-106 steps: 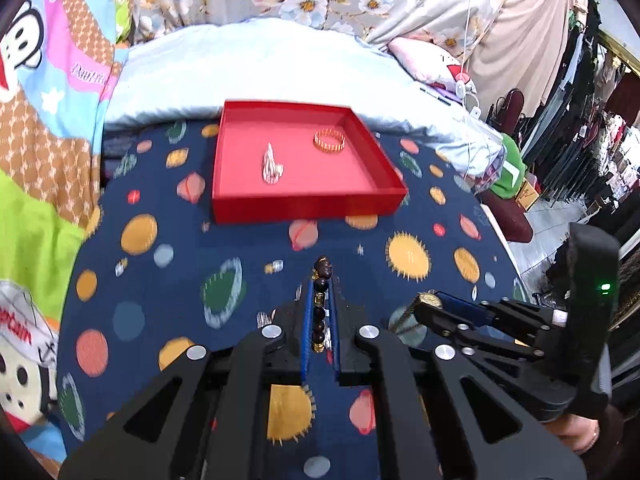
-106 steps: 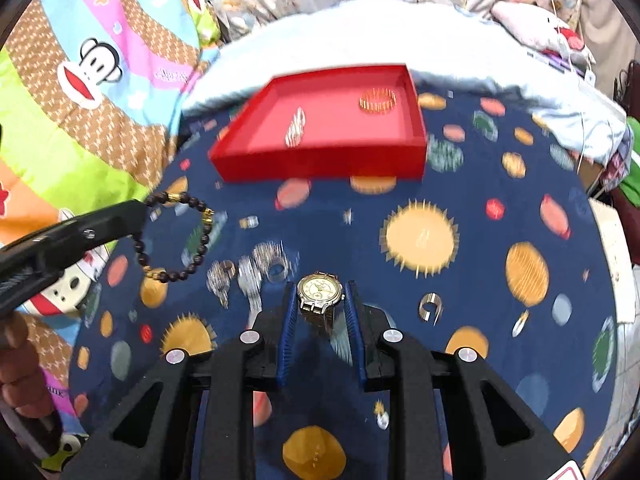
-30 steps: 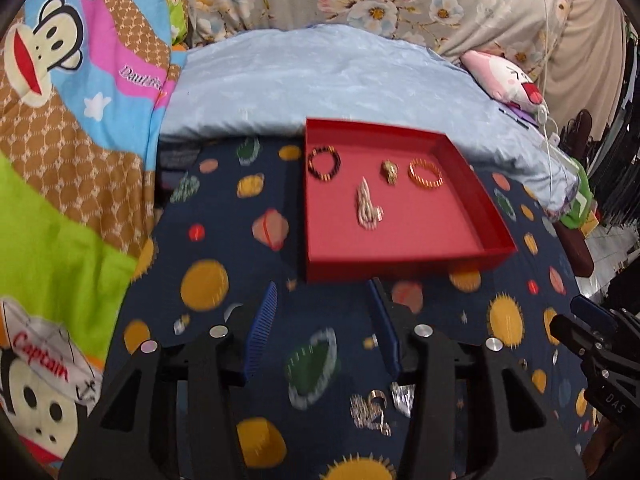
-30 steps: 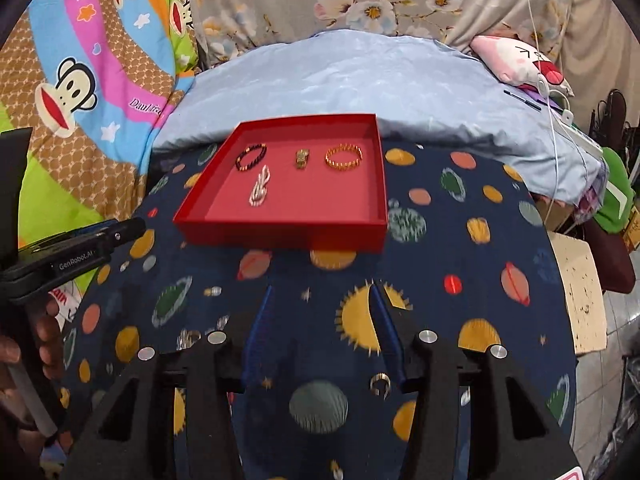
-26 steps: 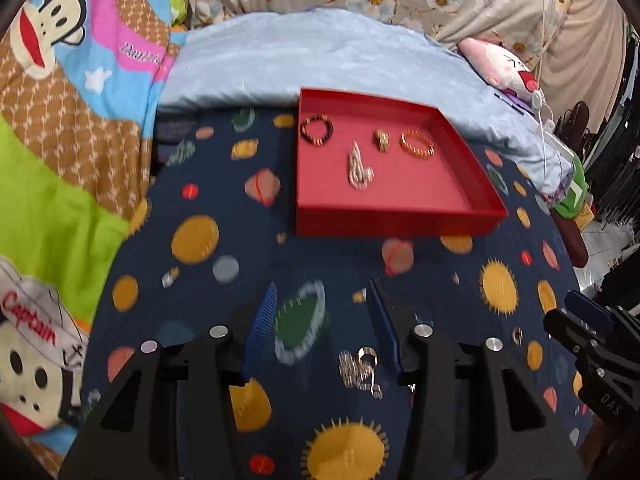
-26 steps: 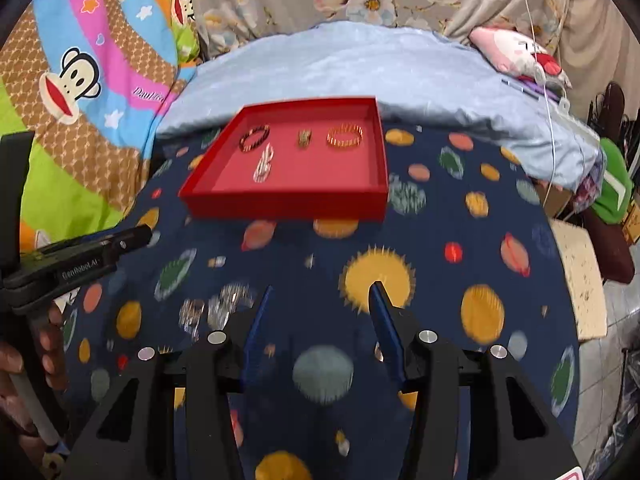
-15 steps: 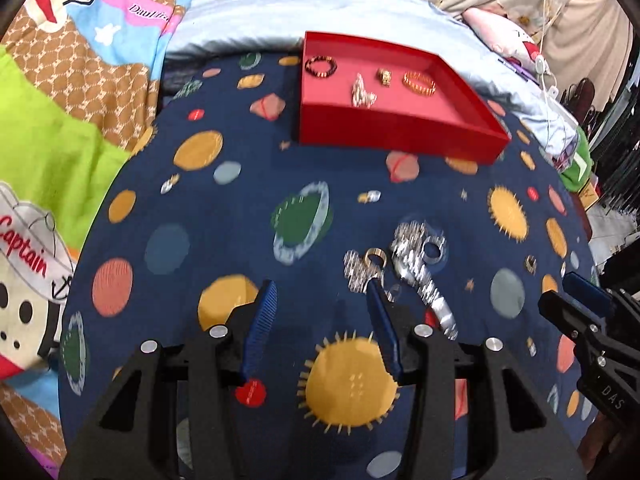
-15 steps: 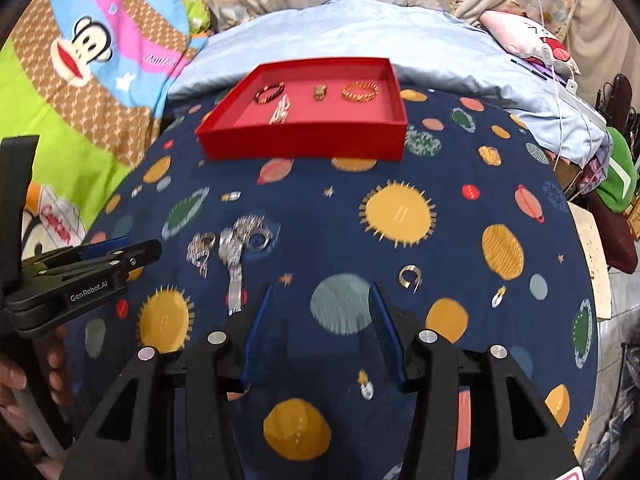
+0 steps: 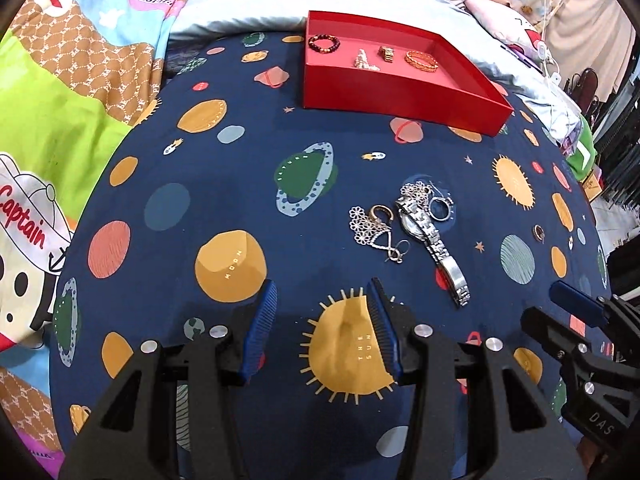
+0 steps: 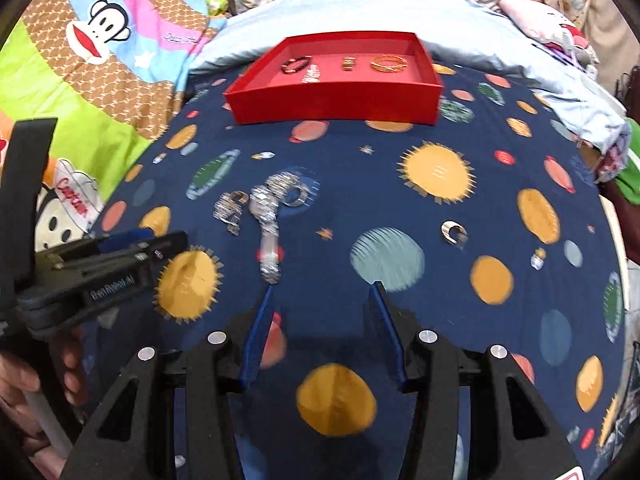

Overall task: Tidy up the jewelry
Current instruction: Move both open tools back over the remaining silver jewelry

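Jewelry: a beaded bracelet [image 9: 323, 43] and gold watch [image 9: 386, 53], clamped seconds ago, now lie in the red tray [image 9: 404, 92]; left claw [image 9: 323, 322] and right claw [image 10: 320, 325], both released, have dropped back toward the silver watch [image 9: 432, 238] remaining on the bedspread [image 9: 160, 152].

Far on the cloth: red tray [image 9: 400, 92], holding a dark bead bracelet [image 9: 323, 43] far left, a silver piece [image 9: 365, 61], a small gold watch [image 9: 386, 53], a gold bangle [image 9: 421, 60] at right. Nearer, mid-cloth: silver watch [image 9: 434, 240] stretched flat, flower-link chain [image 9: 370, 230] just left, ring [image 9: 440, 208] at its far end. Well right: lone ring [image 9: 539, 232].
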